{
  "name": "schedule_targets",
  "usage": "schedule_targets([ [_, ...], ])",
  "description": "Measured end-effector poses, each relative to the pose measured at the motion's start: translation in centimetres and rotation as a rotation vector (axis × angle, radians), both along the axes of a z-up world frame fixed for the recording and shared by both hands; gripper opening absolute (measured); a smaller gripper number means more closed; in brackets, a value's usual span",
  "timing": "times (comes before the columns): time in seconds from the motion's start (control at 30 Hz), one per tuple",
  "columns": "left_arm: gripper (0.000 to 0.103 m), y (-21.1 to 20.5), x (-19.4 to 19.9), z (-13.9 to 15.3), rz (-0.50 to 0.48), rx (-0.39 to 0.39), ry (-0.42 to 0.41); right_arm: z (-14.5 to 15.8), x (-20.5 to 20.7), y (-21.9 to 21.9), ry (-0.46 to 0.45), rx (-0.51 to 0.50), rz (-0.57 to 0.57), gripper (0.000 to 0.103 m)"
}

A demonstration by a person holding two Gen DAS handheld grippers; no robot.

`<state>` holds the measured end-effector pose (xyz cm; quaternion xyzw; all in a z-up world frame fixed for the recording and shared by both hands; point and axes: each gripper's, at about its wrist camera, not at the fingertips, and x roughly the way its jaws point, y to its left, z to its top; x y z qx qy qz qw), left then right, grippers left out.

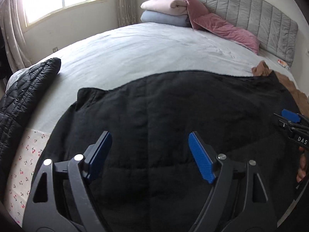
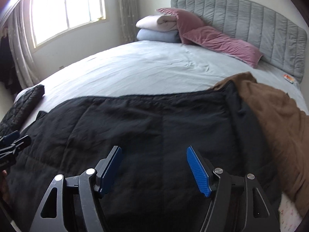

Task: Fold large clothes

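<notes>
While the wide bed with its pale grey sheet (image 1: pixel 135 54) fills both views, its near edge is hidden under a large black quilted garment (image 1: pixel 173 106) spread flat across the foot of the mattress, whose lower part is cut off by the frame and by the grippers. Behind it, a grey padded headboard (image 2: pixel 251 23) runs out of sight at the right. A brown fabric garment (image 2: pixel 280 119) lies just beside the black one, partly tucked under its right edge, shape hard to make out. At the left mattress edge rests a second black quilted jacket (image 1: pixel 23 96), cropped by the lens rim. Two pink velvet pillows (image 2: pixel 212 36) lean beside a folded stack of pink and light blue blankets (image 2: pixel 156 29). The left gripper (image 1: pixel 149 154) hangs over the black garment with blue-padded jaws spread wide, holding nothing; the right gripper (image 2: pixel 154 169) does likewise, jaws apart and empty.
</notes>
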<state>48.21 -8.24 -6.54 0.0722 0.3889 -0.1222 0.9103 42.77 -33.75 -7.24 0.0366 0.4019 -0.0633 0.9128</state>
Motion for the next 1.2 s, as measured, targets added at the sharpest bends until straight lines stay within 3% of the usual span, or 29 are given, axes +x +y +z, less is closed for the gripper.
schedule_targets([
  [0.1, 0.082, 2.6, 1.8, -2.1, 0.062, 0.079, 0.037, -1.7, -0.2, -0.6, 0.045, -0.062, 0.0, 0.071],
  [0.27, 0.083, 10.7, 4.7, -3.4, 0.226, 0.055, 0.081, -2.5, -2.1, -6.1, 0.043, -0.196, -0.065, 0.071],
  [0.33, 0.083, 13.6, 5.0, -3.5, 0.278, 0.01, 0.1, -2.4, -3.1, -8.6, 0.029, -0.143, -0.074, 0.071],
  [0.47, 0.083, 15.8, 4.3, -3.0, 0.342, 0.083, 0.105, -1.7, -4.8, -11.1, 0.02, -0.152, -0.115, 0.071],
  [0.6, 0.083, 16.8, 2.4, -2.0, 0.315, 0.063, 0.108, -0.8, -6.2, -11.7, 0.039, -0.207, -0.136, 0.071],
  [0.77, 0.084, 16.5, -1.4, -0.6, 0.235, 0.008, 0.139, 1.7, -9.7, -12.3, 0.028, -0.076, -0.101, 0.073],
  [0.97, 0.095, 18.1, -5.6, 0.9, 0.216, -0.172, 0.224, 4.9, -13.5, -12.0, 0.006, 0.07, -0.057, 0.084],
  [1.2, 0.1, 20.2, -8.3, 0.9, 0.212, -0.269, 0.269, 5.1, -16.8, -11.5, 0.031, 0.118, -0.062, 0.091],
])
